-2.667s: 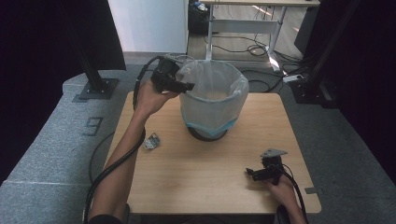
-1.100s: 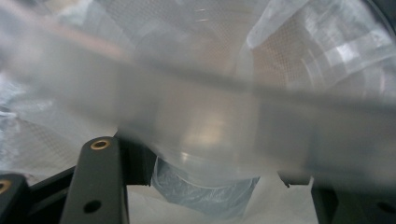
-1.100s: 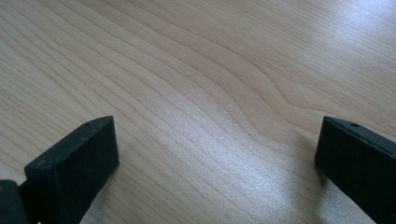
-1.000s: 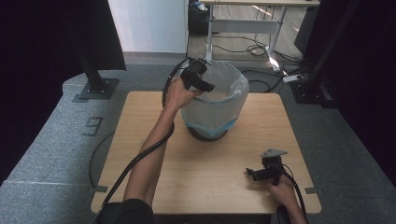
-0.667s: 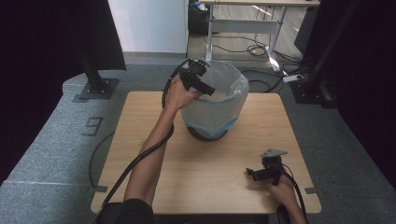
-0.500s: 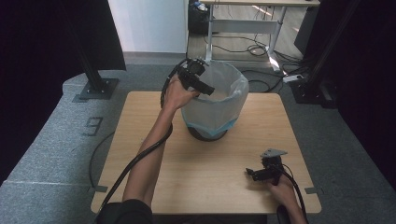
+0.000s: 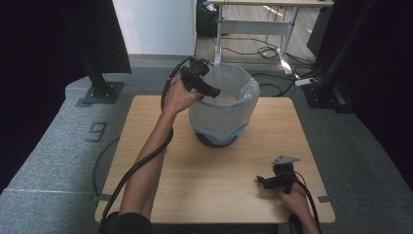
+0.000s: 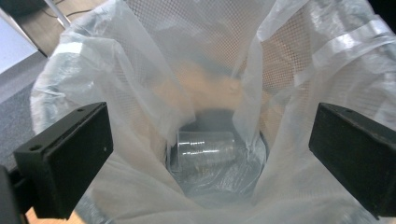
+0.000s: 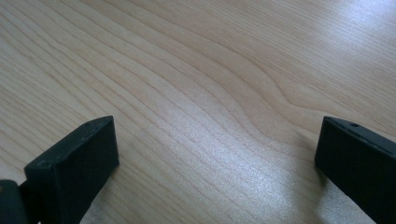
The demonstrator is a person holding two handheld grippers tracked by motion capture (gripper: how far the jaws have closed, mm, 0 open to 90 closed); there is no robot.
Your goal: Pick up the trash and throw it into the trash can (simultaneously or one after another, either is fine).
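A mesh waste bin (image 7: 219, 117) lined with a clear plastic bag stands at the back middle of the wooden table (image 7: 204, 175). A clear plastic cup (image 8: 205, 149) lies on its side at the bottom of the bag. My left gripper (image 7: 214, 93) hangs over the bin's left rim and points down into it. The left gripper (image 8: 210, 156) is open; its jaws have just been opening and nothing is between them. My right gripper (image 7: 262, 183) rests on the table near the front right. In its own view the right gripper (image 9: 215, 163) stands open over bare wood.
The person's left forearm (image 7: 151, 156) crosses the table's left half. On the grey floor stand a black stand base (image 7: 100, 92) at back left and another (image 7: 326, 92) at back right. A desk frame (image 7: 253, 29) with cables stands behind the bin.
The left gripper swung right from beside the bin to over its rim, then drew back slightly and rose. The right gripper has stayed still.
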